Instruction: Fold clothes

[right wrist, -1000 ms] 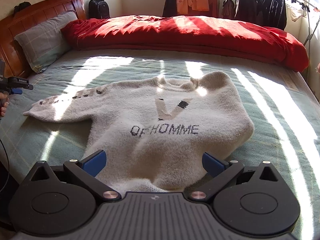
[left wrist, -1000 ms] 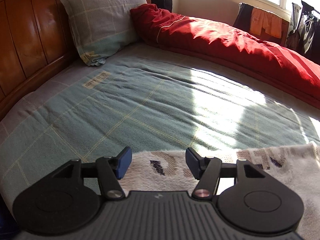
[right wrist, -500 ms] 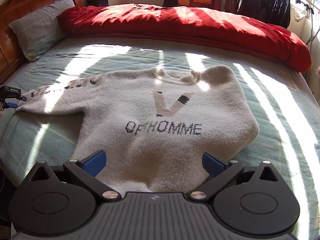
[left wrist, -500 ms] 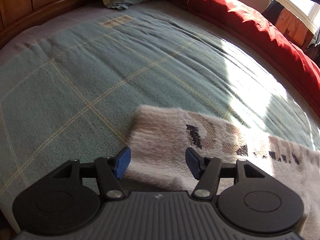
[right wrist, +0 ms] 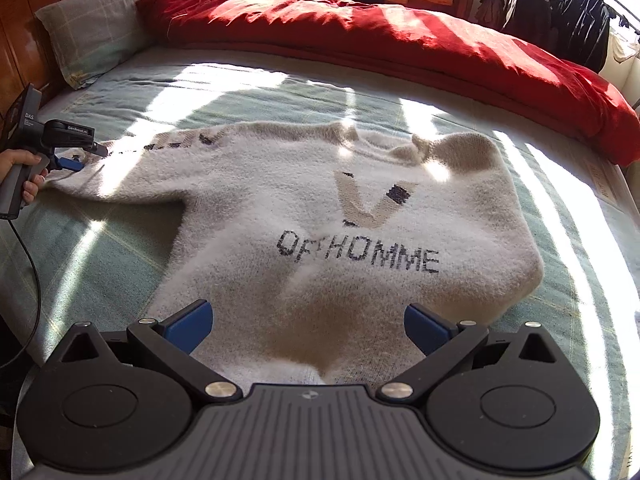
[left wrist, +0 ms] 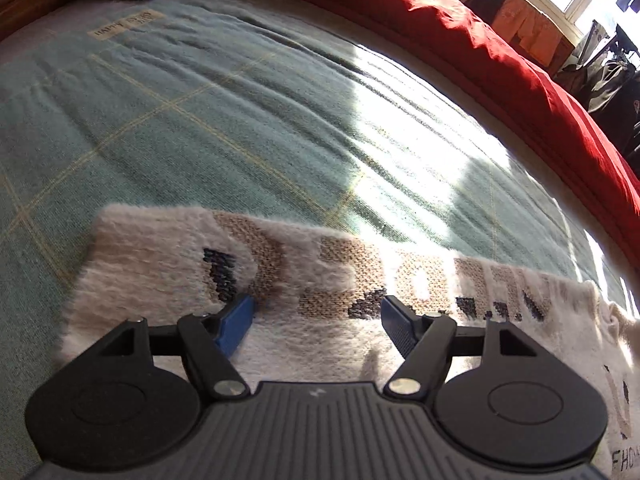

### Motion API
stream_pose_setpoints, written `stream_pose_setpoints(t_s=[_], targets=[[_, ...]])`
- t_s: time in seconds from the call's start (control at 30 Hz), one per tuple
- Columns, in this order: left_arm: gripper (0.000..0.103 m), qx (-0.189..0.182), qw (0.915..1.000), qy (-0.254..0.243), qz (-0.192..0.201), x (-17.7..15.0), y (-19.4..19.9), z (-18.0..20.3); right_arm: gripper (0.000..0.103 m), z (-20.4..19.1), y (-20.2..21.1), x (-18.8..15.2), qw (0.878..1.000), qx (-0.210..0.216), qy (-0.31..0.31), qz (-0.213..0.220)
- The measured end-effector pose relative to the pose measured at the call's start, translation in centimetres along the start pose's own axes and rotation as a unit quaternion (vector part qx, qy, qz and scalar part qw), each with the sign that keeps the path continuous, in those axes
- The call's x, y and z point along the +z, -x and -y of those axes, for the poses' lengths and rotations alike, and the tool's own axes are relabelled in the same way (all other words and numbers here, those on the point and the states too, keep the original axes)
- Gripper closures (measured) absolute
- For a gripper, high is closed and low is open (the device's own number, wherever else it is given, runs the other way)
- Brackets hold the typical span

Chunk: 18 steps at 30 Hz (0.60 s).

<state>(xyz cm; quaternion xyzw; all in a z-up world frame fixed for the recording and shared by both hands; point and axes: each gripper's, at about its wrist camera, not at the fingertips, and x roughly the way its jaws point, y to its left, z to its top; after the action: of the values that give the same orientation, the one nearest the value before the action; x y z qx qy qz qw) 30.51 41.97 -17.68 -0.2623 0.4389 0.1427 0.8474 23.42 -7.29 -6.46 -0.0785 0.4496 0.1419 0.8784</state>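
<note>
- A green checked bedsheet point(right wrist: 120, 248) is spread beneath and ahead of the grippers.
- A red duvet point(right wrist: 400, 44) is bunched along the far side.
- A grey pillow point(right wrist: 96, 36) is propped far left, against a wooden headboard point(right wrist: 16, 40).
- Dark clothes point(right wrist: 560, 20) are hung far right.

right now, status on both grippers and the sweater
Left gripper open over sleeve. Right gripper open at hem. Sweater flat, unfolded. Nothing in the way.
</note>
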Motion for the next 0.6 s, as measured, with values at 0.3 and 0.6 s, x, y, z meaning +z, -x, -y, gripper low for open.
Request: stream_pose_setpoints(t_s=[0.3,0.6], targets=[[0.032,0.129,0.9882,-0.083,-0.007,-0.3,3.3,2.0,0.000,1.3,-0.4,-0.4,1.000,0.006,-0.027,0.000],[0.032,0.000,0.9650,-0.261,-0.024,-6.6,5.7,18.4,0.000,3.6,2.1,-1.8,0.999,-0.003,-0.042,0.022]])
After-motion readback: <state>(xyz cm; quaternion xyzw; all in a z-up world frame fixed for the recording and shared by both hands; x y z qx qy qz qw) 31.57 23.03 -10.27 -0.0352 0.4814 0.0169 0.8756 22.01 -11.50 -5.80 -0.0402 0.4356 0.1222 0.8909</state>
